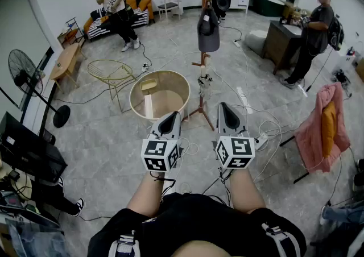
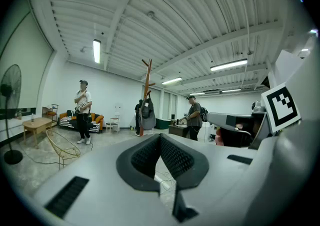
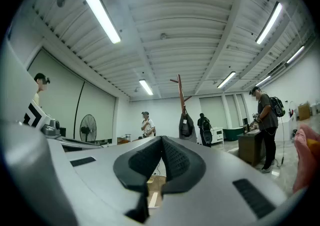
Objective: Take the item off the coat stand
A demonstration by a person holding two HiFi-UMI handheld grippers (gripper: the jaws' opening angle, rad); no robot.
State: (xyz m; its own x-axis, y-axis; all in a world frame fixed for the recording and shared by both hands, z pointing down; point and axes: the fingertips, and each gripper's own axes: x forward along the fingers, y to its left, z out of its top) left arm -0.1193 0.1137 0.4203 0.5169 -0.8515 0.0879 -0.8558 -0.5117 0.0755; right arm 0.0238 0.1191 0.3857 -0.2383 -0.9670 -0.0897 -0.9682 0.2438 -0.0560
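Note:
A wooden coat stand rises from the floor ahead, with a dark grey bag hanging on it about halfway up. The left gripper view shows the coat stand and the bag far off, as does the right gripper view with its stand and bag. My left gripper and right gripper are held side by side low in front of my body, well short of the stand. Both are shut with nothing between the jaws.
A round wooden tub stands left of the stand's base, a wire chair beyond it. Cables run over the floor. A pink garment rack is right, a floor fan left. Three people stand further back.

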